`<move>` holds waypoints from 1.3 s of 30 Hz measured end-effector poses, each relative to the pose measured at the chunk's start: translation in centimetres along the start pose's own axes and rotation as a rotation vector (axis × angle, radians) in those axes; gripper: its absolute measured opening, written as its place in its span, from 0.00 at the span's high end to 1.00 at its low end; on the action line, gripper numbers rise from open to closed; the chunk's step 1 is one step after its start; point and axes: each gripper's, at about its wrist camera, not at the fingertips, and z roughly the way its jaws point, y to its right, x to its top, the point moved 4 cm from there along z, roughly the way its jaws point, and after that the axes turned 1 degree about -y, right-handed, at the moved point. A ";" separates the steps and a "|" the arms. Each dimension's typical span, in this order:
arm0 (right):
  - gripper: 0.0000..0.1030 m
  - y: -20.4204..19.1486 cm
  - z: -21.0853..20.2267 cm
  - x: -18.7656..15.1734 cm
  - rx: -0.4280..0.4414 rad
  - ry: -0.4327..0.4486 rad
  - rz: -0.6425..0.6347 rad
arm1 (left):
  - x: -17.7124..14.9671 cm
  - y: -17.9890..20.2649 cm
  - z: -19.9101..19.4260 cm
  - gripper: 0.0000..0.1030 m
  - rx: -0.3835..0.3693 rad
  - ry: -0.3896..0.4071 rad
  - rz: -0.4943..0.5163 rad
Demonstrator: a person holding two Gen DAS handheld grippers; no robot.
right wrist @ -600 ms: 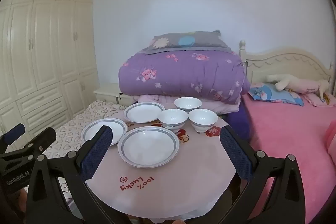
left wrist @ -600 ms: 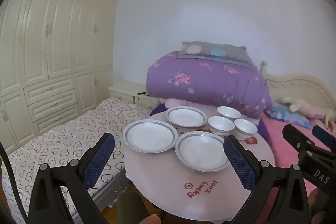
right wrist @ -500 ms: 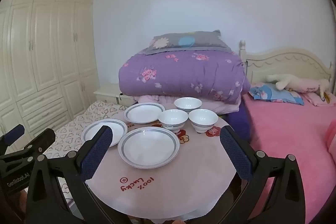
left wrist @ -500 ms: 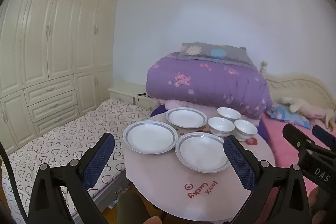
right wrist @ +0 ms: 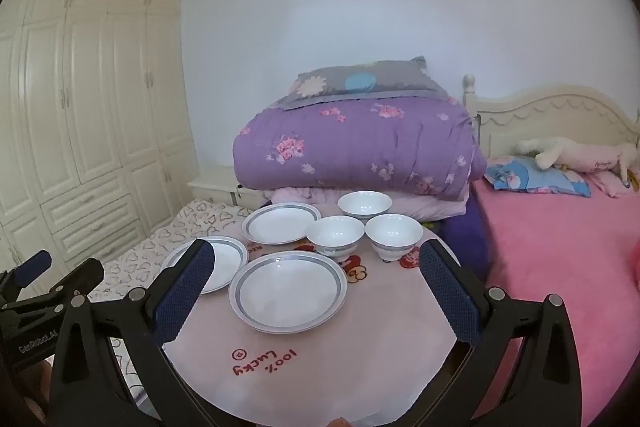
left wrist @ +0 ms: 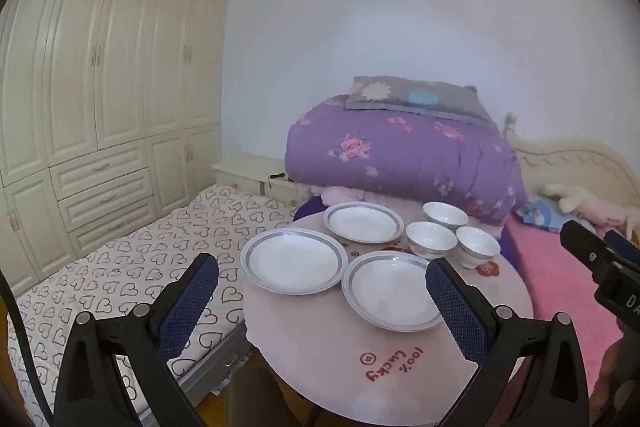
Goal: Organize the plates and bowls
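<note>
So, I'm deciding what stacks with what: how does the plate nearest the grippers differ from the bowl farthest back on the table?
The nearest plate is wide and shallow; the far bowl is narrow and deep. The plate lies low on the round table, while the bowl stands on a small foot. The plate's grey band rings its inner rim; the bowl's inside looks plain white. Both are white, upright and empty.

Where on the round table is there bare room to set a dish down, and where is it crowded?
Bare: the near part of the table, between the nearest plate and the near edge, around the red lettering. Crowded: the far half, with two more plates and three bowls set close.
</note>
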 end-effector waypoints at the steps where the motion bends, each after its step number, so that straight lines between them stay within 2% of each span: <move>1: 0.00 -0.1 0.0 0.0 0.002 0.004 -0.003 | -0.1 0.1 0.2 0.01 -0.001 0.000 0.002; 8: 0.00 -0.5 0.3 0.4 0.034 0.018 -0.026 | -0.1 -0.3 1.1 0.01 -0.001 0.002 -0.019; 14: 0.00 -0.2 1.9 0.1 0.038 -0.034 -0.037 | -0.2 -0.2 2.1 0.01 -0.014 -0.021 -0.019; 28: 0.00 1.8 6.0 -1.4 -0.010 -0.132 -0.044 | -0.7 -0.6 7.2 0.01 -0.005 -0.142 -0.030; 35: 0.00 1.7 7.3 -2.0 -0.021 -0.166 -0.047 | -0.4 -0.1 8.6 0.01 0.008 -0.136 -0.015; 39: 0.00 1.7 7.4 -1.4 -0.023 -0.146 -0.049 | -0.1 0.1 8.5 0.01 0.008 -0.112 -0.008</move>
